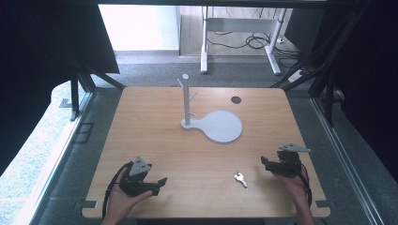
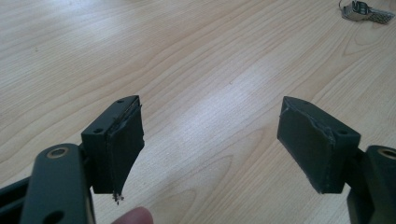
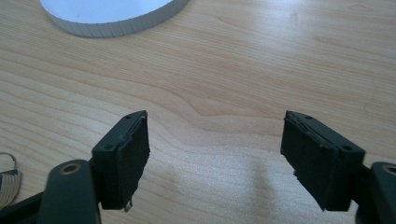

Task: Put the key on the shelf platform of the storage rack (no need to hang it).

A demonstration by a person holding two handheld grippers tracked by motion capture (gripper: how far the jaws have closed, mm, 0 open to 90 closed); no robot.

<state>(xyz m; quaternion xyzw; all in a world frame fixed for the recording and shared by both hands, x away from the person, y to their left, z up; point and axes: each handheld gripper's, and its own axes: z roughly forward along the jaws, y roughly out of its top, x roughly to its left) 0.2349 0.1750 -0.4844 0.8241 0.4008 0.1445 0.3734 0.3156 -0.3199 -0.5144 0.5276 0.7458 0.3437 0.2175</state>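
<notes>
Both grippers rest low with jaws wide apart, nothing between them: left gripper (image 1: 162, 181), right gripper (image 1: 264, 162). Key (image 1: 241, 179) lies flat between them, nearer the right, ready for picking; stand (image 1: 187, 101) waits beyond.

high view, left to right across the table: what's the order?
left tongs → white peg stand → key → right tongs
</notes>
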